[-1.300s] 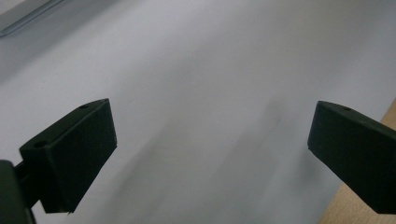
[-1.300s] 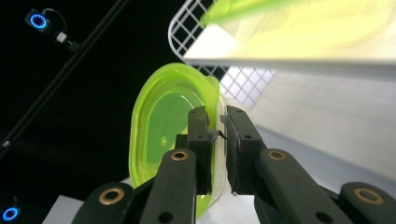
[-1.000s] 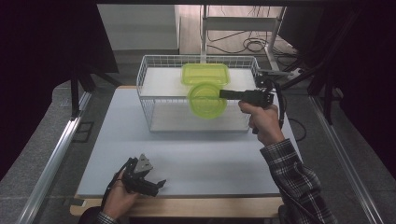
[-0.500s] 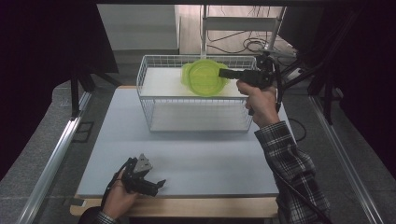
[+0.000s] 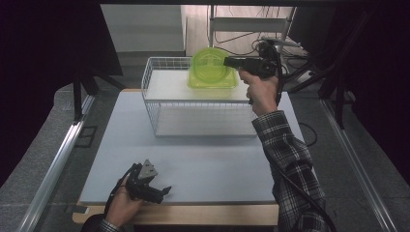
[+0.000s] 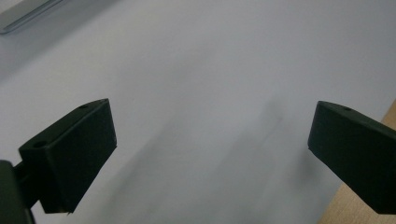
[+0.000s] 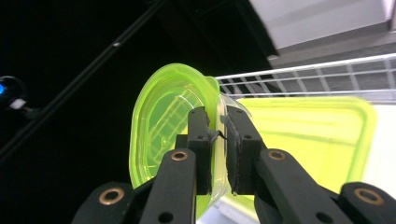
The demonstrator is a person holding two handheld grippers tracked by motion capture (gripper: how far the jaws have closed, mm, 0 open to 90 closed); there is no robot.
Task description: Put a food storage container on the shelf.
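A translucent lime-green round bowl (image 5: 209,65) hangs tilted on its edge over the far side of a white wire basket (image 5: 151,104). My right gripper (image 5: 227,61) is shut on the bowl's rim. In the right gripper view the jaws pinch the bowl's (image 7: 163,126) wall, with the right gripper (image 7: 217,135) coming from its right side. A green rectangular container (image 5: 215,83) lies on the basket's upper level, below and behind the bowl; it appears as a flat green shape (image 7: 308,140) beyond the jaws. My left gripper (image 5: 166,189) rests open on the table's near left corner, holding nothing (image 6: 210,140).
The white tabletop (image 5: 203,159) stretches between the basket and the wooden front edge (image 5: 193,212). The basket's wire rim (image 7: 303,70) runs behind the bowl. Cables and a metal stand (image 5: 251,24) lie beyond the table; metal rails (image 5: 58,159) run along both sides.
My right gripper has carried the green bowl up and away from the basket's front, toward its far side, turning it on edge. The left gripper has stayed still.
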